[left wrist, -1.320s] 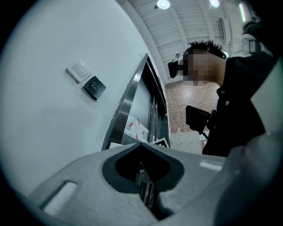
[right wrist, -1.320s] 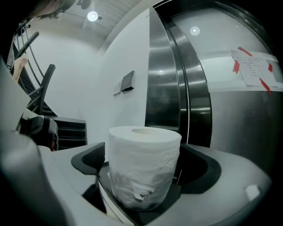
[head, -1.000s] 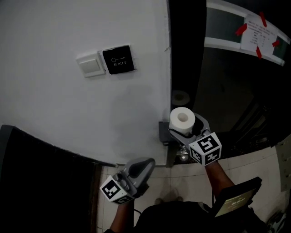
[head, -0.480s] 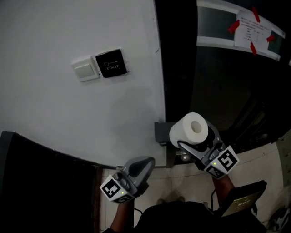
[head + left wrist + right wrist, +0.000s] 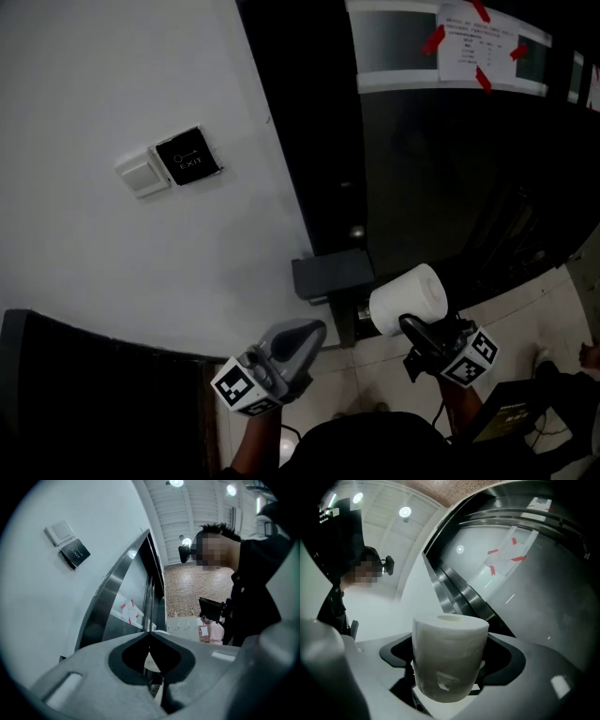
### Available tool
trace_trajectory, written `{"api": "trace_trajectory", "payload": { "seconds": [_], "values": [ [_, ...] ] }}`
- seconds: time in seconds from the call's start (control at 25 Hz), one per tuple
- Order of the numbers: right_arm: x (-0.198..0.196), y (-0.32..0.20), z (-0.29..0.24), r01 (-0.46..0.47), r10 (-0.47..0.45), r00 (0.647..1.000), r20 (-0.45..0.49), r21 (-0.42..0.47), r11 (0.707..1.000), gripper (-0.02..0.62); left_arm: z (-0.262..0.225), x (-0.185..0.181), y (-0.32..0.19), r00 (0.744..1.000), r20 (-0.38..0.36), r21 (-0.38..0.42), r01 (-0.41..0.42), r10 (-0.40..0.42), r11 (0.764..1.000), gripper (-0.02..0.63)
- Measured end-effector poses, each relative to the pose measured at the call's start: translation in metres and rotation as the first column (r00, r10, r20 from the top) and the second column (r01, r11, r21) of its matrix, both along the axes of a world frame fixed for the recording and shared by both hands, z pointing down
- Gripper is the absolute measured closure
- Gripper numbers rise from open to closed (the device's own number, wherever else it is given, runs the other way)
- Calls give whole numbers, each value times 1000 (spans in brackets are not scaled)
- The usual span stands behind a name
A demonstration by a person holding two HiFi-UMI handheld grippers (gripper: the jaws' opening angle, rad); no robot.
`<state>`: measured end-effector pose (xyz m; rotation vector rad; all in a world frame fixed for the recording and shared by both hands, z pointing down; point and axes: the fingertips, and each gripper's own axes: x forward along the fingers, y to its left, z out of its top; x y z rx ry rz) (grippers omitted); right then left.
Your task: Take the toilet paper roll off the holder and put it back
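Right claw (image 5: 419, 328) is pinching the toilet paper roll (image 5: 409, 298) by its sides, held up in the air just down-right of the black box (image 5: 330, 275) on the wall. Left claw (image 5: 302, 337) is pressed together with nothing in it, off to the roll's left.

Print on the taped notice (image 5: 480, 47) illegibly small

The toilet paper roll (image 5: 408, 300) at my near right is plain white. My left gripper (image 5: 312, 330) is grey, with black-and-white square markers. The far left wall (image 5: 94, 262) is white, with a black exit plate (image 5: 187, 157) and a white switch (image 5: 142, 174). Far right, red tape (image 5: 433, 39) crosses a white sheet (image 5: 473, 47) on a dark door (image 5: 441, 187).
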<state>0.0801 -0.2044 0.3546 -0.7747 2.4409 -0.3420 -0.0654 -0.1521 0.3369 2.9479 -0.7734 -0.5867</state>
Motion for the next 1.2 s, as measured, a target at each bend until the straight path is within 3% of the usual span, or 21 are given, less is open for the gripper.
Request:
{"api": "trace_trajectory", "payload": {
  "seconds": [0.28,0.88,1.2],
  "values": [
    [9,15,19,48,-34,991,130,-106,993,155,0,14,3,999,21,13,-46,45,999,609],
    [12,18,14,30,-19,994,108,-101,994,155,-2,17,5,999,-4,16,-49,49,999,609],
    [12,19,15,28,-17,994,106,-101,995,155,1,23,6,998,31,30,-56,55,998,607]
  ]
}}
